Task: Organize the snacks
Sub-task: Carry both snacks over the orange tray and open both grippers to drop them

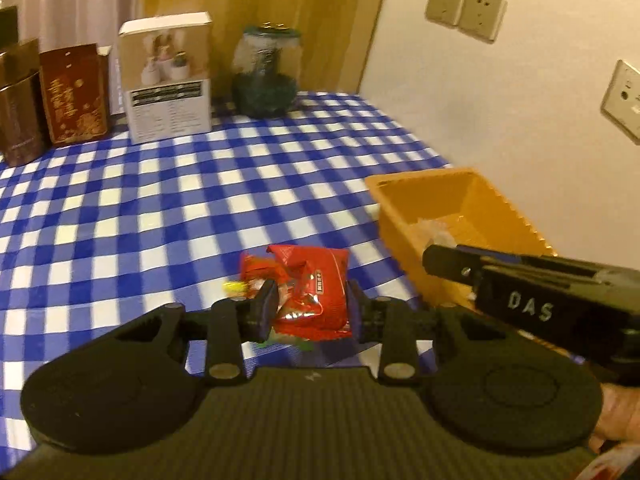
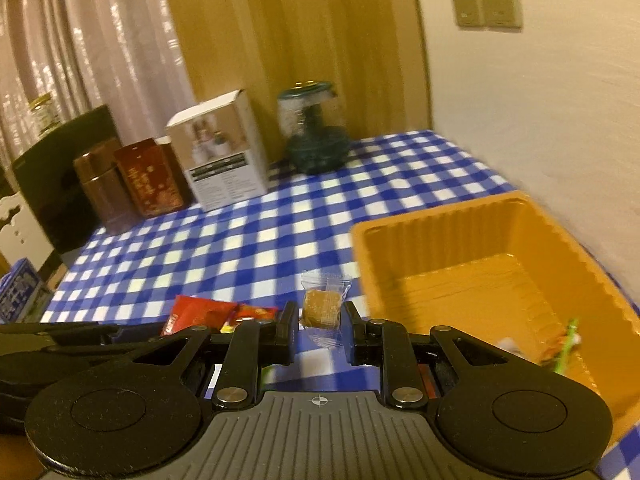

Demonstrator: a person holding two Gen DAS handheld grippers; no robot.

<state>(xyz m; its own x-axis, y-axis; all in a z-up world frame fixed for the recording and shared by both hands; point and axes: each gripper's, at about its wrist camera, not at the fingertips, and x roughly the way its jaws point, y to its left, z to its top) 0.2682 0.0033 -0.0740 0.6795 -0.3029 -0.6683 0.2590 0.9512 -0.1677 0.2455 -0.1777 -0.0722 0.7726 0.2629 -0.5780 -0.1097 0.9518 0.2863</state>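
In the left wrist view my left gripper (image 1: 311,308) is shut on a bunch of red snack packets (image 1: 312,276), held above the blue checked tablecloth (image 1: 180,200). To its right stands the orange tray (image 1: 416,184), and the right gripper's black body (image 1: 520,280) reaches in front of it. In the right wrist view my right gripper (image 2: 321,330) is shut on a small clear-wrapped brown snack (image 2: 322,306), just left of the orange tray (image 2: 424,216). The red packets (image 2: 200,314) show at the lower left. A few wrapped snacks (image 2: 562,340) lie in the tray's near corner.
At the back of the table stand a white carton (image 1: 168,80), a red-brown box (image 1: 74,92), a brown tin (image 1: 18,108) and a glass jar (image 1: 266,72). The wall with sockets (image 1: 464,10) runs along the table's right edge. A curtain (image 2: 100,40) hangs behind.
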